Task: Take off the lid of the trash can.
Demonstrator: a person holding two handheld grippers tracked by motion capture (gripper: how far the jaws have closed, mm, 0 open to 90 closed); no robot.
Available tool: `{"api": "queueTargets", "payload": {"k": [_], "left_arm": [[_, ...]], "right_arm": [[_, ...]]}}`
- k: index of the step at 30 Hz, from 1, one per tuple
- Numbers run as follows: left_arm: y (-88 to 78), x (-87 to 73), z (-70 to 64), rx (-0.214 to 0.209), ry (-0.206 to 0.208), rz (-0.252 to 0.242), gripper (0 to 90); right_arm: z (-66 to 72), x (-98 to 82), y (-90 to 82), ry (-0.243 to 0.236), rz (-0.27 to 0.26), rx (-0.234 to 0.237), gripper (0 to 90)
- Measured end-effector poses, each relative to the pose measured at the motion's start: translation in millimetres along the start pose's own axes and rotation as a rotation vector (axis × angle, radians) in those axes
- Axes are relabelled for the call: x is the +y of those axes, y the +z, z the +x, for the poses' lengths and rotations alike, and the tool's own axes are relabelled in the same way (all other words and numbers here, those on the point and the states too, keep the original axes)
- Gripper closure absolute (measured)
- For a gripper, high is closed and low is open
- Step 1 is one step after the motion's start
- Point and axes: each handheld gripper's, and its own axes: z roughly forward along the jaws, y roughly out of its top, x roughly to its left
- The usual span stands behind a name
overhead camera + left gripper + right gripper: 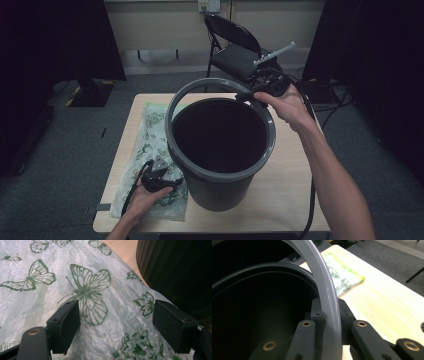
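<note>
Wooden surface (290, 190) carries a dark bin (220, 150); the right hand-held gripper (250, 94) is clenched on its grey ring (324, 290), while the left hand-held gripper (176, 183) rests released over a butterfly bag (87, 290).

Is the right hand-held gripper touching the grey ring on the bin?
Touching. The right gripper view shows the right hand-held gripper with both jaws pressed against the grey ring, no gap.

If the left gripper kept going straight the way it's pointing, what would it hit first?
Most likely the butterfly-print plastic bag lying on the table: the left gripper points down at it with open jaws. The dark bin stands to one side, apparently out of that line.
</note>
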Motion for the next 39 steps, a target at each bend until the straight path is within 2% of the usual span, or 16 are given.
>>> {"api": "queueTargets", "payload": {"k": [2, 5, 7, 8, 15, 18, 26, 28, 34, 39], "left_arm": [[-0.1, 0.0, 0.0, -0.001, -0.001, 0.0, 21.8], [-0.1, 0.0, 0.6, 0.0, 0.0, -0.002, 21.8], [-0.1, -0.1, 0.7, -0.001, -0.001, -0.003, 21.8], [-0.2, -0.1, 0.7, -0.001, -0.001, -0.003, 21.8], [0.2, -0.2, 0.1, -0.004, -0.003, -0.003, 21.8], [-0.1, -0.1, 0.5, 0.001, 0.0, -0.003, 21.8], [-0.1, -0.2, 0.8, -0.001, -0.002, -0.004, 21.8], [-0.1, -0.3, 0.8, -0.001, -0.002, -0.005, 21.8], [-0.3, -0.3, 1.2, -0.004, -0.002, -0.005, 21.8], [-0.4, -0.5, 1.4, -0.005, -0.004, -0.006, 21.8]], "right_arm": [[-1.1, -0.6, 0.0, 0.015, -0.012, 0.025, 79.4], [-0.8, 0.3, -2.7, 0.017, -0.023, 0.027, 79.5], [-2.5, 0.9, -7.0, 0.034, -0.044, 0.043, 79.5], [-2.9, 1.4, -10.3, 0.043, -0.059, 0.023, 79.5], [-16.0, -6.1, -12.5, 0.11, -0.084, -0.019, 79.5], [-22.5, -8.7, -14.4, 0.158, -0.124, -0.061, 79.6], [-41.6, -14.3, -19.5, 0.285, -0.185, -0.16, 79.6], [-45.7, -15.4, -19.5, 0.305, -0.2, -0.159, 79.7], [-59.4, -16.3, -21.3, 0.376, -0.226, -0.209, 79.8], [-77.8, -19.3, -22.4, 0.446, -0.238, -0.243, 79.8]]}}
